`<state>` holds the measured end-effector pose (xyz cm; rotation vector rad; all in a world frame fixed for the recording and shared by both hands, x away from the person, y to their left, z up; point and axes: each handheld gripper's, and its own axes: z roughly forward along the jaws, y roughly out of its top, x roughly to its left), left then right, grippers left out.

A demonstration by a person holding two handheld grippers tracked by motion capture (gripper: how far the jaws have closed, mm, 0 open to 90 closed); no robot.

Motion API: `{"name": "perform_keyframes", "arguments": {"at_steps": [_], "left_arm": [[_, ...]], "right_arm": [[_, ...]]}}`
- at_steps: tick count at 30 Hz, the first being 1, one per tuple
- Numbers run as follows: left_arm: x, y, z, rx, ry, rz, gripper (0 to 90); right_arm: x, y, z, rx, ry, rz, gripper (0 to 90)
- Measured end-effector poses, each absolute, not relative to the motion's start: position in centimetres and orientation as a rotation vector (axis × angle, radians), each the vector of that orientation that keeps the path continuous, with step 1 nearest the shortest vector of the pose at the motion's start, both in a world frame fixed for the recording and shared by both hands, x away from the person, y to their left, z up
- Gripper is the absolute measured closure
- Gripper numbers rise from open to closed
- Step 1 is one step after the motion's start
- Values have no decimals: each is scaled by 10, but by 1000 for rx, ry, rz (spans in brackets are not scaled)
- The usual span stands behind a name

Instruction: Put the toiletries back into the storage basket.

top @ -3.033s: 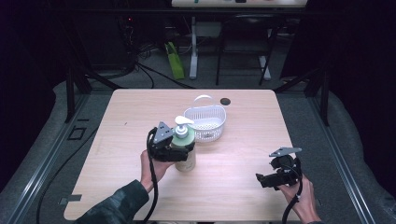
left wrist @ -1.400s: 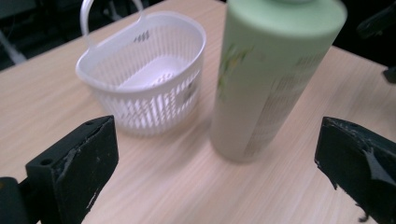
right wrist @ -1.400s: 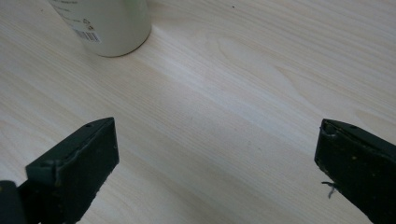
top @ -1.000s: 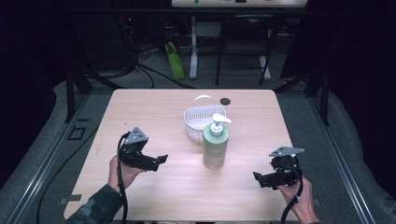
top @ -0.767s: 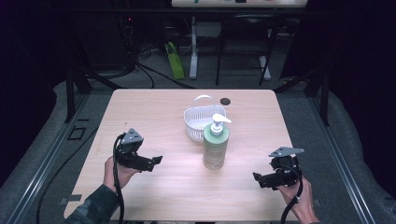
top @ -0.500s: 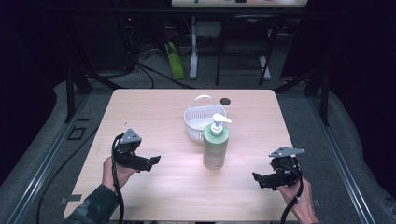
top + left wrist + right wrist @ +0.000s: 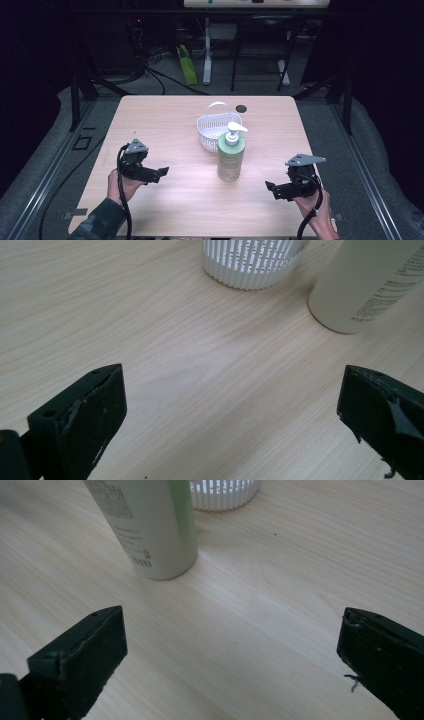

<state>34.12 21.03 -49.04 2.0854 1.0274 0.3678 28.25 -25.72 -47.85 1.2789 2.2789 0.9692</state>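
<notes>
A pale green pump bottle (image 7: 231, 155) with a white pump head stands upright mid-table, just in front of a small white slotted basket (image 7: 207, 134) with a raised handle. My left gripper (image 7: 159, 173) rests low at the table's left front, open and empty, pointing toward the bottle. My right gripper (image 7: 270, 189) sits at the right front, also open and empty. In the left gripper view the bottle's base (image 7: 367, 285) and the basket (image 7: 250, 262) lie ahead. The right gripper view has the bottle (image 7: 147, 525) ahead to the left, with the basket (image 7: 225, 495) behind it.
A small dark round object (image 7: 241, 108) lies near the table's far edge behind the basket. The wooden table (image 7: 165, 120) is surrounded by dark floor, cables and stands beyond.
Three seconds ago my left gripper held the bottle at the table's middle. It has since let go, and pulled back left and toward the front edge. The right gripper has barely moved.
</notes>
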Motion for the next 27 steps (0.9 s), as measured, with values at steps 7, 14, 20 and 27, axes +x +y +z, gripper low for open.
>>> {"name": "perform_keyframes", "arguments": {"at_steps": [7,14,20,27], "left_arm": [[342,211,-491,2084,1035,362,0],[343,212,-497,2097,1059,348,0],[342,206,-501,2117,1040,336,0],[343,211,-500,2098,1053,333,0]], "right_arm": [[287,-242,-469,1211,2282,1047,0],[295,-224,-459,1161,2277,1121,0],[304,-209,-452,1130,2264,1171,0],[314,-192,-445,1076,2255,1228,0]]}}
